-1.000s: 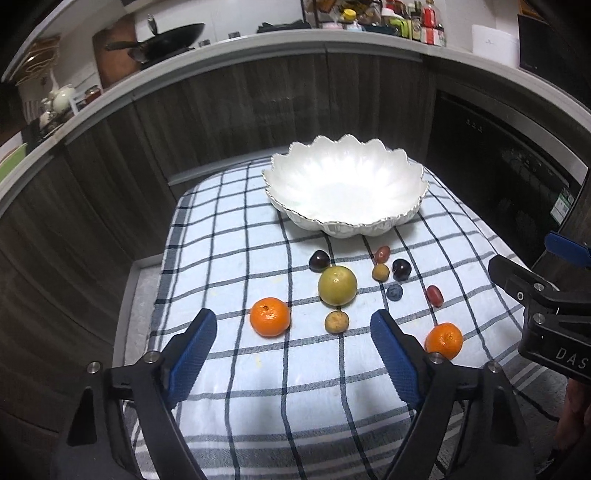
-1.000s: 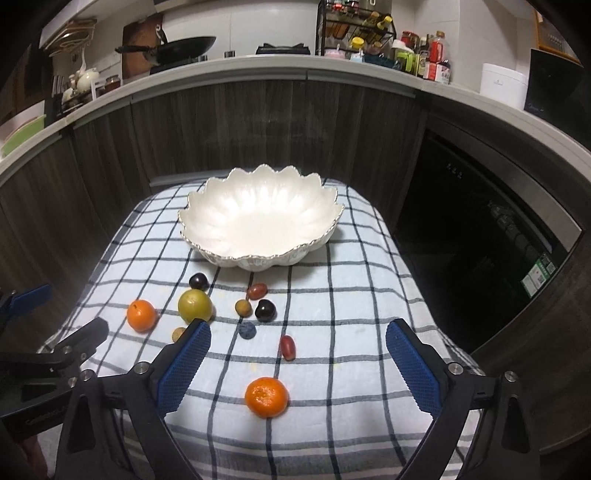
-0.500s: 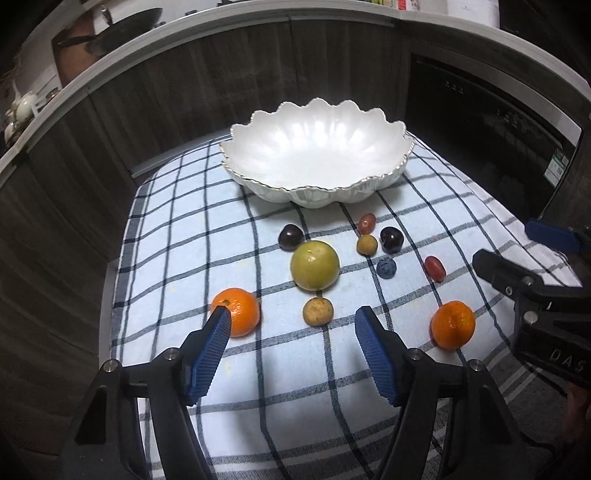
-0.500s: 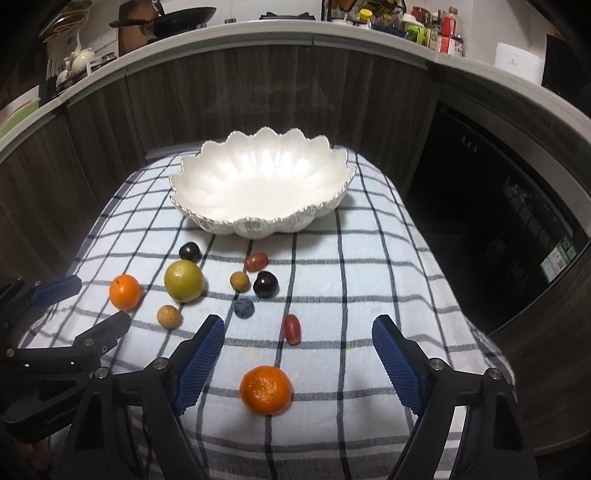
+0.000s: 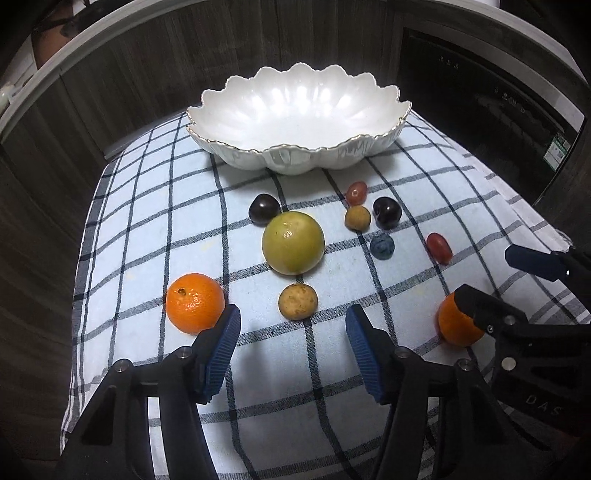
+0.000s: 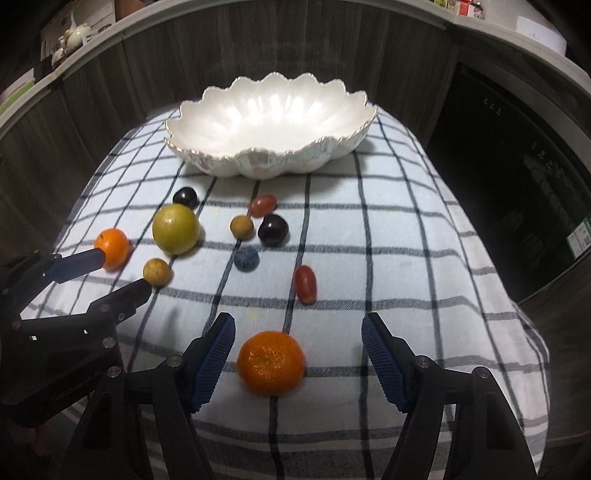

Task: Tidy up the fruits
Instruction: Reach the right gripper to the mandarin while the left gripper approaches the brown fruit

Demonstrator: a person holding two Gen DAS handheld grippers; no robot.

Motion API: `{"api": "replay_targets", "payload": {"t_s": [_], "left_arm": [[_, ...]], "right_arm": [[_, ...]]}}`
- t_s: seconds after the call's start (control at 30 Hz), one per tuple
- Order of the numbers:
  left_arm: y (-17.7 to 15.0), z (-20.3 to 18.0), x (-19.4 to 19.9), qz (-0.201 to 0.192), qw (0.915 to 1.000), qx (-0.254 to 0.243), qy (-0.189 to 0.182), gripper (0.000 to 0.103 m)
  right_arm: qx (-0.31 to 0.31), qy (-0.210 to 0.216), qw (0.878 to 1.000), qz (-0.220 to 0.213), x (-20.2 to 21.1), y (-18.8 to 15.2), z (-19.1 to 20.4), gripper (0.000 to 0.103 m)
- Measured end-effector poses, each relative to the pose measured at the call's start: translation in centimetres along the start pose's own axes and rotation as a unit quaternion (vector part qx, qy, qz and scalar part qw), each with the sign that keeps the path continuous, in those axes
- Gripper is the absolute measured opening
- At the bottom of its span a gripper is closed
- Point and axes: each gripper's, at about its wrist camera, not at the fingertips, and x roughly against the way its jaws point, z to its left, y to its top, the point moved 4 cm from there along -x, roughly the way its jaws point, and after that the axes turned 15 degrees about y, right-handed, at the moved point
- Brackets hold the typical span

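Observation:
A white scalloped bowl stands empty at the back of a checked cloth. In front of it lie a green fruit, dark plums, grapes, a blueberry and two mandarins. My left gripper is low over the cloth, its jaws closing. A small tan fruit sits just ahead of its gap, untouched, and the left mandarin lies beside its left finger. My right gripper is closing too. The right mandarin lies between its pads, touching neither.
Dark wood cabinet fronts curve behind the covered table, with a black appliance door to the right. A counter with kitchenware runs above. The cloth drops off at the left, right and near edges.
Both grippers have sunk toward the cloth and tilted further down, and their jaws have narrowed. The fruits look larger and nearer; none of them has moved.

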Motion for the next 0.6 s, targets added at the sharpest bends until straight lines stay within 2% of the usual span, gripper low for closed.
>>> {"api": "replay_targets", "payload": {"t_s": [0.17, 0.6], "left_arm": [[0.0, -0.3, -0.6, -0.002, 1.0000, -0.009, -0.001, 0.058], [-0.4, -1.2, -2.8, 0.019, 0.9995, -0.019, -0.018, 0.050]], "right_arm": [[-0.008, 0.008, 1.000, 0.024, -1.2, -0.5, -0.1, 0.065], [-0.012, 0.022, 0.998, 0.057, -2.9, -1.3, 0.0, 0.064]]}}
